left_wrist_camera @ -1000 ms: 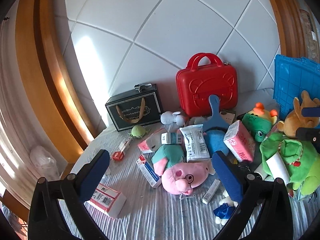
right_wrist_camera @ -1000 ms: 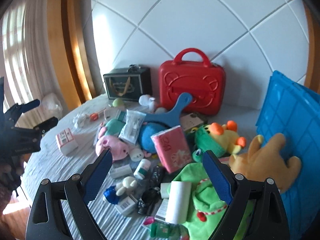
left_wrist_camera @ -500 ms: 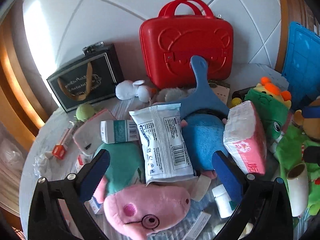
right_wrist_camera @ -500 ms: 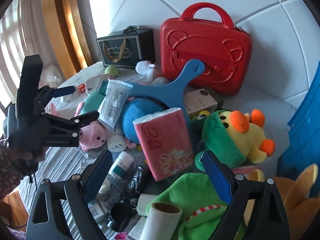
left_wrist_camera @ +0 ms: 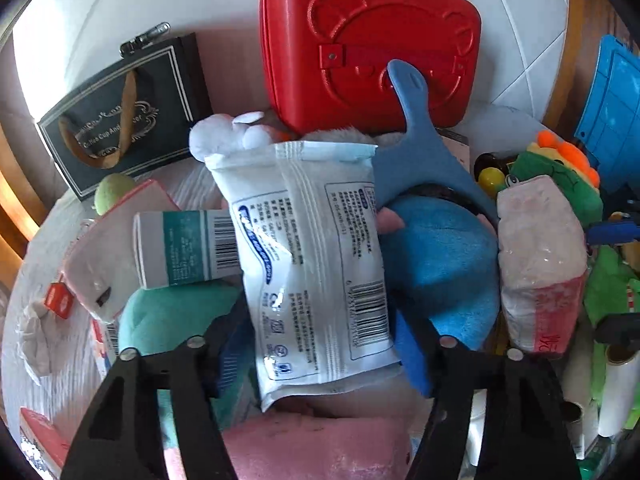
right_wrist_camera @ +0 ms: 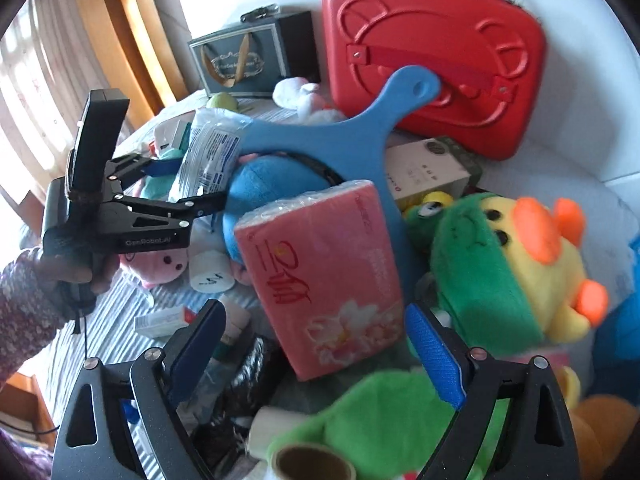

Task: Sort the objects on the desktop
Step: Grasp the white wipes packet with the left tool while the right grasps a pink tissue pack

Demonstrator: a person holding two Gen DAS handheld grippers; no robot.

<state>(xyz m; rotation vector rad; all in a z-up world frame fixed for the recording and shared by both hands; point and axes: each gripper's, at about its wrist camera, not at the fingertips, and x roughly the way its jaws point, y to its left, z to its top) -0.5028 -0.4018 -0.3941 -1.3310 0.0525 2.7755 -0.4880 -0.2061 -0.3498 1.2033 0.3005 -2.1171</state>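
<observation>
Both claws have come down and in toward the heap in front of the red case (left_wrist_camera: 368,44). The left claw (left_wrist_camera: 324,344), wide apart a second ago and well short of the pile, is now closing its jaws around the white wipes packet (left_wrist_camera: 316,256), which lies between them below the red case; whether the pads already press on it cannot be told. The right claw (right_wrist_camera: 316,344), no narrower than before, now brackets the lower end of the pink tissue pack (right_wrist_camera: 324,276), nearer the red case.
</observation>
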